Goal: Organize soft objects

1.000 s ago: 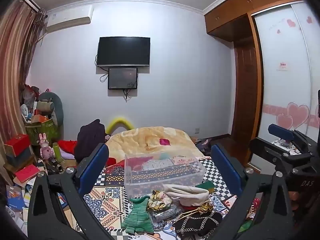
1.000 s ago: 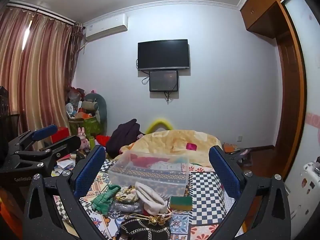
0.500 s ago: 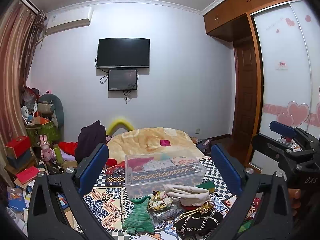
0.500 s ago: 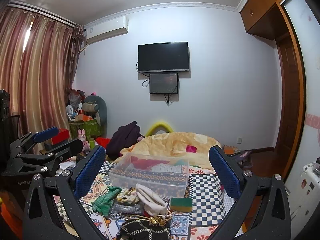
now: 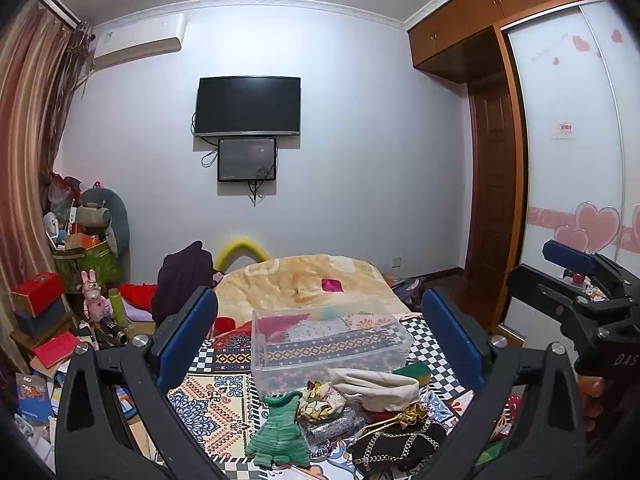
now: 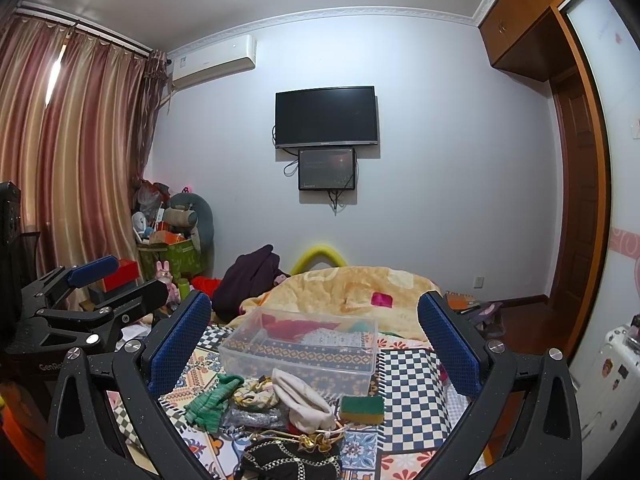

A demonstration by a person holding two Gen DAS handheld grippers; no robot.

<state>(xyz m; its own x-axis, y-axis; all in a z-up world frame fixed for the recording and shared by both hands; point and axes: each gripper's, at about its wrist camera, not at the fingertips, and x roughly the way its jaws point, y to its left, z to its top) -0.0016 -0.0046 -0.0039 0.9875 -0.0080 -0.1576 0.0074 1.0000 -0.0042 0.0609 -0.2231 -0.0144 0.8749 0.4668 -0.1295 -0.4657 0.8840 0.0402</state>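
Observation:
A clear plastic bin (image 5: pixel 328 344) (image 6: pixel 304 344) stands on a patterned cloth on the bed. In front of it lies a heap of soft things: a green knitted piece (image 5: pixel 280 432) (image 6: pixel 210 400), a cream cloth (image 5: pixel 376 384) (image 6: pixel 304 400), a floral scrunchie (image 5: pixel 322 400), a black bag with a gold chain (image 5: pixel 396 444) (image 6: pixel 288 460) and a green-yellow sponge (image 6: pixel 362 408) (image 5: pixel 412 372). My left gripper (image 5: pixel 320 340) is open and empty, held above and short of the heap. My right gripper (image 6: pixel 314 344) is open and empty too, to the right of the left one.
A yellow quilt (image 5: pixel 308 284) covers the far bed. Boxes, toys and a pink rabbit (image 5: pixel 94 300) crowd the left floor. A TV (image 5: pixel 248 106) hangs on the far wall. A wardrobe and door (image 5: pixel 496 208) stand at the right.
Both grippers have risen and tilted up slightly, so the room sits lower in both views. Both stay open and empty. The heap has not moved.

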